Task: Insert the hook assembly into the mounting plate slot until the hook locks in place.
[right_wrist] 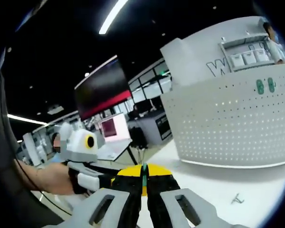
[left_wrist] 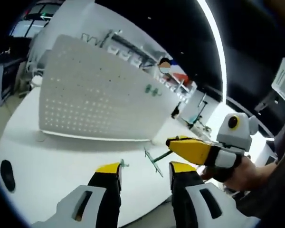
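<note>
Insertion is still pending: right hand-held gripper [right_wrist: 143,190] is pinching the hook [left_wrist: 154,159] well short of the pegboard [left_wrist: 95,102] ahead, while left hand-held gripper [left_wrist: 145,173] is hanging wide, empty.

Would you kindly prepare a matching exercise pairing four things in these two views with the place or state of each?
Things:
1. right claw
2. left claw
3. green pieces
4. small metal hook

Places or states:
A. lying loose on the white table
B. open, nothing between its jaws
C. fixed high on the white pegboard
D. shut on a thin green-tipped hook assembly

Pairs: 1-D, 2-B, 3-C, 4-A
</note>
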Motion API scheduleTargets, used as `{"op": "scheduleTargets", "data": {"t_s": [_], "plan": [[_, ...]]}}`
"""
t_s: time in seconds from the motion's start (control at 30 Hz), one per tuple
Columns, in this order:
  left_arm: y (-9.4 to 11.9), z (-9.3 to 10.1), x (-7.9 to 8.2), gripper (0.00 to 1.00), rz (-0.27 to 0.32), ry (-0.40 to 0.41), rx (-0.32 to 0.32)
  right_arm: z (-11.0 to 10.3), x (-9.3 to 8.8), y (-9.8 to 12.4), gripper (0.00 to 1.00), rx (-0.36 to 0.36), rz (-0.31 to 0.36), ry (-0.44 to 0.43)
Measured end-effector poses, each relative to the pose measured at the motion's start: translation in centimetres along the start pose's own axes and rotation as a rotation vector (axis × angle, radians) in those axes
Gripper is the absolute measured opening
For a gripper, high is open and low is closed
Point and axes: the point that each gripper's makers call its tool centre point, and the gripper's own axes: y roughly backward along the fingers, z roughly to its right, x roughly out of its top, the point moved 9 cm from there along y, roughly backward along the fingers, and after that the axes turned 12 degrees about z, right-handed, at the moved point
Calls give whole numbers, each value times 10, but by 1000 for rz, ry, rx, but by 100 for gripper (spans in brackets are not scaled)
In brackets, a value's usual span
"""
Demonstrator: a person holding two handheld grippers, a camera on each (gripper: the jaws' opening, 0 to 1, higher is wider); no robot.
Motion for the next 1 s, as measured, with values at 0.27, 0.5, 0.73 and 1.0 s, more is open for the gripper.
{"op": "scheduleTargets", "data": {"t_s": [0.27, 0.5, 0.73, 1.0], "plan": [[6, 3, -5, 24, 28, 101, -25, -5, -1, 1, 0, 19, 23, 7], [6, 10, -8, 13, 12, 81, -47, -6, -6, 4, 0, 22, 18, -3], [5, 12, -10, 6, -2, 65, -53, -7, -7, 6, 0, 29, 0, 13], [7, 11, -8, 4, -22, 34, -31, -8, -10, 8, 0, 51, -13, 38]]}}
